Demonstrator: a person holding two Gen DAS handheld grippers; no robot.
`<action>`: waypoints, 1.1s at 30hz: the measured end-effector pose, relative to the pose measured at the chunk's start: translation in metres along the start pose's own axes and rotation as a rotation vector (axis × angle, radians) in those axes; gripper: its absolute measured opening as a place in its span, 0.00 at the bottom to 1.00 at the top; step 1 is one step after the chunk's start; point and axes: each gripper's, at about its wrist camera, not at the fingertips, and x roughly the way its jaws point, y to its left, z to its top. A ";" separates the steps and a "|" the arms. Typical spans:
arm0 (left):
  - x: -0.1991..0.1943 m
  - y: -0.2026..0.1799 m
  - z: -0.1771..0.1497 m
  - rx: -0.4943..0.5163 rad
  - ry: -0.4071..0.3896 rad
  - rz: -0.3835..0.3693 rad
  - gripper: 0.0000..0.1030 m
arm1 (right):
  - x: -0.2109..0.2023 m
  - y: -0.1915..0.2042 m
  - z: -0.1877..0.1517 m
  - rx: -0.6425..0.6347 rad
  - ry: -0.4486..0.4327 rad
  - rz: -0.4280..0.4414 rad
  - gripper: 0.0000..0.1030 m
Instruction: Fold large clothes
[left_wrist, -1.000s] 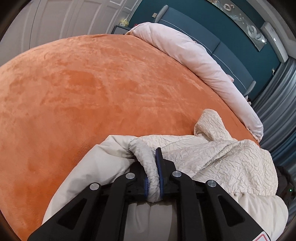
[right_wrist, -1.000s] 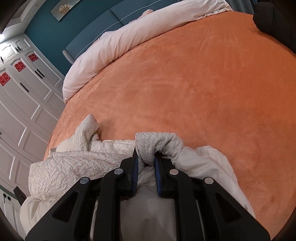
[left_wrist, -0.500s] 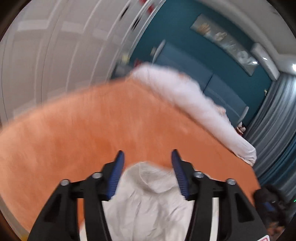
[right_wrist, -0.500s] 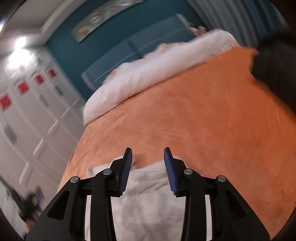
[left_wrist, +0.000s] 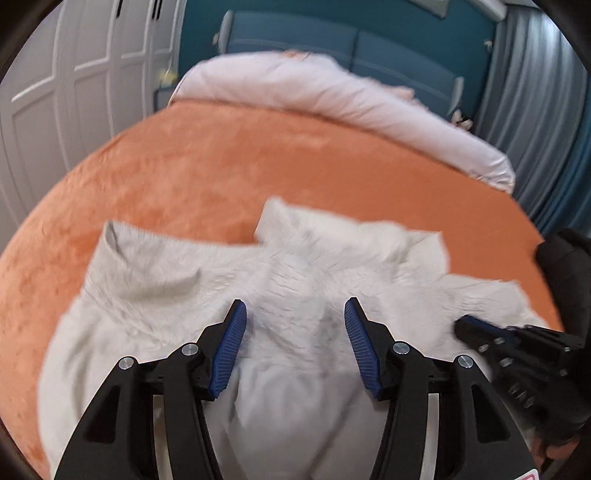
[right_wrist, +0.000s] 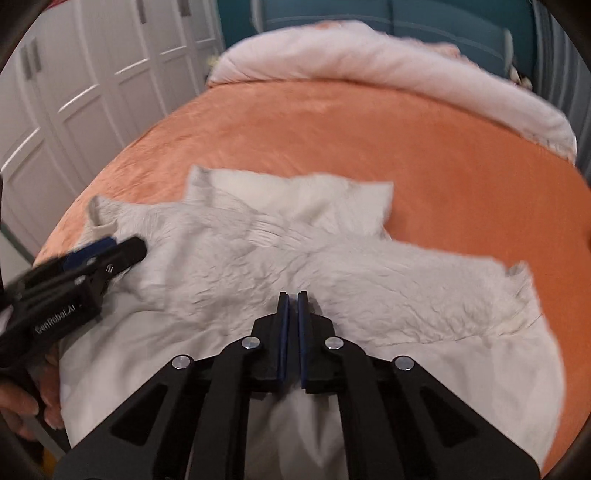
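While the cream garment (right_wrist: 295, 266) lies rumpled at six o'clock on the orange bed (right_wrist: 369, 129), perhaps folded once, left claw (left_wrist: 295, 325) is released, right claw (right_wrist: 292, 306) clenched empty; smoothing remains.

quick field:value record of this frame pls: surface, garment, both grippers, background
surface: orange blanket on a bed
garment: cream garment, crumpled, lying on the blanket
left gripper: open, above the garment, nothing between the pads
right gripper: shut, jaws have just been closing, nothing held
other: pale duvet rolled at the far end; white wardrobe; teal headboard
blur: both views are motion-blurred
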 end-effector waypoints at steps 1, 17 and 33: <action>0.007 0.005 -0.002 -0.014 0.008 0.002 0.52 | 0.006 -0.009 0.000 0.044 0.011 0.024 0.00; 0.045 0.000 -0.009 0.058 0.028 0.094 0.56 | 0.052 -0.023 -0.005 0.123 0.049 0.069 0.00; 0.062 -0.009 -0.018 0.108 0.010 0.169 0.56 | 0.058 -0.025 -0.015 0.133 0.013 0.074 0.00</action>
